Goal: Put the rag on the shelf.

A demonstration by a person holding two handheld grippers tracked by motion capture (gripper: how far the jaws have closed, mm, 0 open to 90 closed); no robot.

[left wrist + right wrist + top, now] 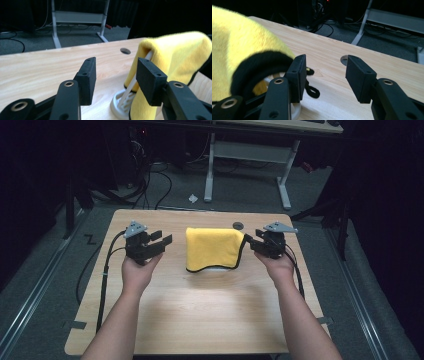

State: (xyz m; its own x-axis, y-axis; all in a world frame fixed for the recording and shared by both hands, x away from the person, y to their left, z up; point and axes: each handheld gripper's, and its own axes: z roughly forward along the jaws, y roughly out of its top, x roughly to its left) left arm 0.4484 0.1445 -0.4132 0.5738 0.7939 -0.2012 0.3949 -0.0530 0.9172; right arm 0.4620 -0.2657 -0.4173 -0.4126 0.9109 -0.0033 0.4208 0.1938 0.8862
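High view: both tongs, left [161, 241] and right [250, 241], gape empty beside the yellow cloth's [212, 247] side edges.

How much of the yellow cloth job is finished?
Done, it seems: the yellow cloth hangs draped over a white rack on the table. In hand: nothing. The left tool and right tool both stand open beside the cloth, nothing between their jaws; the right one is close to the cloth's black edge. Left: perhaps only moving the hands away, or a small tidy of the cloth.
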